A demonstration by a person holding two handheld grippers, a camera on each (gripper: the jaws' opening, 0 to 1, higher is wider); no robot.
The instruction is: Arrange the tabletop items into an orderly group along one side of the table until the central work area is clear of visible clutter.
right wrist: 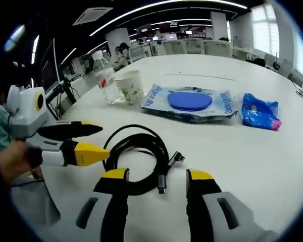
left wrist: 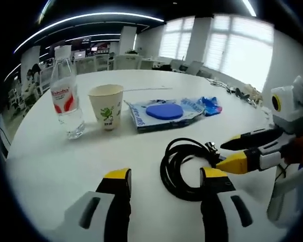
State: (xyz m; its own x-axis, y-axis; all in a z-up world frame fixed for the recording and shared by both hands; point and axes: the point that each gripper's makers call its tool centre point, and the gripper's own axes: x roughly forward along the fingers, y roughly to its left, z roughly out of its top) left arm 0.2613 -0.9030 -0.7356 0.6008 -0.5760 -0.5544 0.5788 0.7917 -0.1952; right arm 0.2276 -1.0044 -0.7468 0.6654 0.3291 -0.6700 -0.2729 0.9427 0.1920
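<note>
Five things sit on the white counter (left wrist: 50, 166) in the left gripper view: a clear plastic water bottle (left wrist: 65, 98) with a red label, a paper cup (left wrist: 107, 106) just beside it, a flat glossy packet (left wrist: 164, 114) with a blue oval disc on top, a crumpled blue wrapper (left wrist: 210, 105) at the packet's far end, and a coiled black cable (left wrist: 184, 169) near me; bottle, cup, packet and wrapper already read as a loose row along the far side, so I judge the cable is what is left in the middle; my left tongs (left wrist: 165, 182) stand open with nothing between them, yellow-tipped, the coil lying just ahead; my right tongs (left wrist: 231, 154) come in from the side, parted at the cable's plug end, touching or nearly so.

From the right gripper view, the cable (right wrist: 139, 156) is a matte, rubbery ring with metal connectors (right wrist: 167, 171) splayed out; my right tongs (right wrist: 154, 176) are open and holding nothing, the connectors between the tips; the left tongs (right wrist: 93, 141) sit parted at the coil's edge; the bottle (right wrist: 107, 83) and cup (right wrist: 131, 86) stand upright, the packet (right wrist: 189, 103) lies flat, and the wrapper (right wrist: 260, 112) is puffy and creased.
</note>
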